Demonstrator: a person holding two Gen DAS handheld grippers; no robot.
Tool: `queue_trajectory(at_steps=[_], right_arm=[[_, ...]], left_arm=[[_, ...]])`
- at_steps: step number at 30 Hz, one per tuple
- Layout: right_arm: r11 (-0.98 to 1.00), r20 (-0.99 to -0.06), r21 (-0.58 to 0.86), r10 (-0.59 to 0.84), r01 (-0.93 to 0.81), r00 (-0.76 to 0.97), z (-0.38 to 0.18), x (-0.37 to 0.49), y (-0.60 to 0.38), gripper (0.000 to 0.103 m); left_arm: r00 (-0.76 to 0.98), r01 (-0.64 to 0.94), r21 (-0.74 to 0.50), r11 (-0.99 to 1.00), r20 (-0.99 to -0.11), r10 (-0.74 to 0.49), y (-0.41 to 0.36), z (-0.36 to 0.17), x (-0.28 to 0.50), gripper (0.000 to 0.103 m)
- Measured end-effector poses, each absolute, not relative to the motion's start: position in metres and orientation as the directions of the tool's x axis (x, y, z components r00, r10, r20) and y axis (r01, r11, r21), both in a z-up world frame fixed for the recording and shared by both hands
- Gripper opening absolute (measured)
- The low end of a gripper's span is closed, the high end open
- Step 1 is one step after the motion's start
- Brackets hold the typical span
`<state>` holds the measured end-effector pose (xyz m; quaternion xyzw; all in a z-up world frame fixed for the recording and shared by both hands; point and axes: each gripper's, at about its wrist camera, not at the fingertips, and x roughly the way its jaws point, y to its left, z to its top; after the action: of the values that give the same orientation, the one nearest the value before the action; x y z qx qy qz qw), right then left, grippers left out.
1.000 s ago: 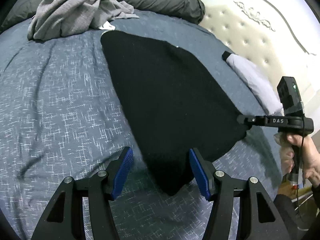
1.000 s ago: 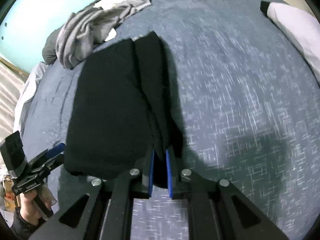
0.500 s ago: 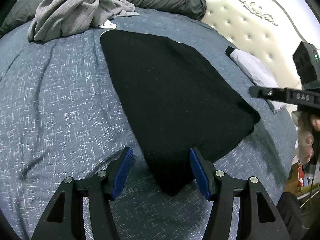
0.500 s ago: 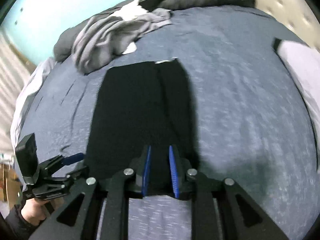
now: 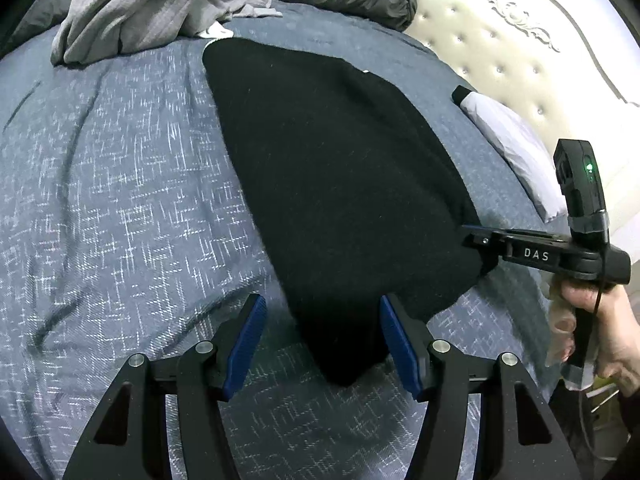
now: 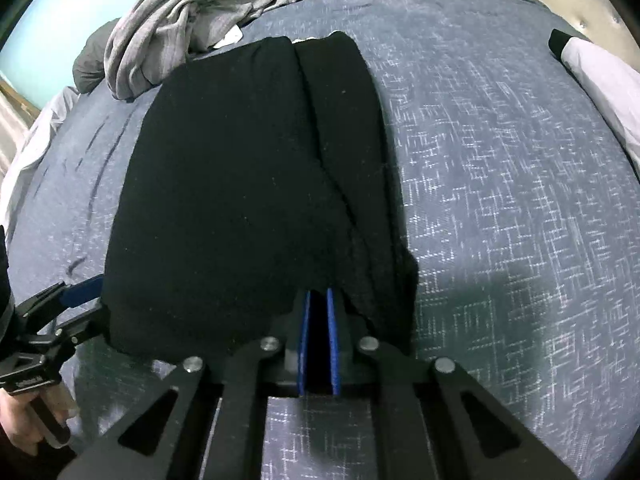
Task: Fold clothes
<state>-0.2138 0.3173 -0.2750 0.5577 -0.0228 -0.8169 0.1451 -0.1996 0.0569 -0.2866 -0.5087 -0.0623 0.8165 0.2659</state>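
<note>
On the bed (image 5: 120,200), right claw (image 6: 318,308) newly reclosed on black garment (image 5: 340,168) corner; left claw (image 5: 320,344) open as before.

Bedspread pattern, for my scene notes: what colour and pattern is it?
The bedspread is blue-grey with white crosshatch flecks, clearest in the left wrist view.

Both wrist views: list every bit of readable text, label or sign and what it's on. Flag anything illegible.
"DAS": white letters on the black body of the right gripper, seen in the left wrist view.
Small white print on the base of the left gripper, in the right wrist view: too small and blurred to read.
Green light on the black box atop the right gripper: a lit dot, no text.
Black garment, grey clothes, bedspread: no text visible.
</note>
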Motion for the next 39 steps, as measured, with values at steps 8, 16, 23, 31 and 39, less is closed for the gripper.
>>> queue_trajectory(at_steps=[8,16,23,31,39], right_arm=[[-0.961,-0.898,0.2,-0.257,0.189,-0.357,-0.279,-0.211,0.32,0.006],[-0.965,-0.912,0.185,-0.239,0.186,-0.334,-0.275,-0.214,0.318,0.006],[-0.967,-0.917,0.176,-0.23,0.185,-0.327,-0.272,-0.221,0.313,0.005],[-0.958,-0.917,0.195,-0.254,0.21,-0.307,-0.274,-0.227,0.307,0.005],[-0.927,-0.889,0.281,-0.349,0.25,-0.296,-0.246,-0.239,0.322,0.011]], left_arm=[[-0.349,-0.372,-0.352,-0.859,-0.804,0.481,0.06,-0.287,-0.197,0.064],[-0.353,-0.372,-0.341,-0.863,-0.808,0.471,0.062,-0.286,-0.195,0.063],[-0.35,-0.373,-0.337,-0.864,-0.812,0.468,0.063,-0.286,-0.195,0.064],[-0.34,-0.34,-0.392,-0.855,-0.797,0.5,0.055,-0.287,-0.196,0.064],[-0.371,-0.26,-0.445,-0.857,-0.773,0.515,0.044,-0.278,-0.199,0.064]])
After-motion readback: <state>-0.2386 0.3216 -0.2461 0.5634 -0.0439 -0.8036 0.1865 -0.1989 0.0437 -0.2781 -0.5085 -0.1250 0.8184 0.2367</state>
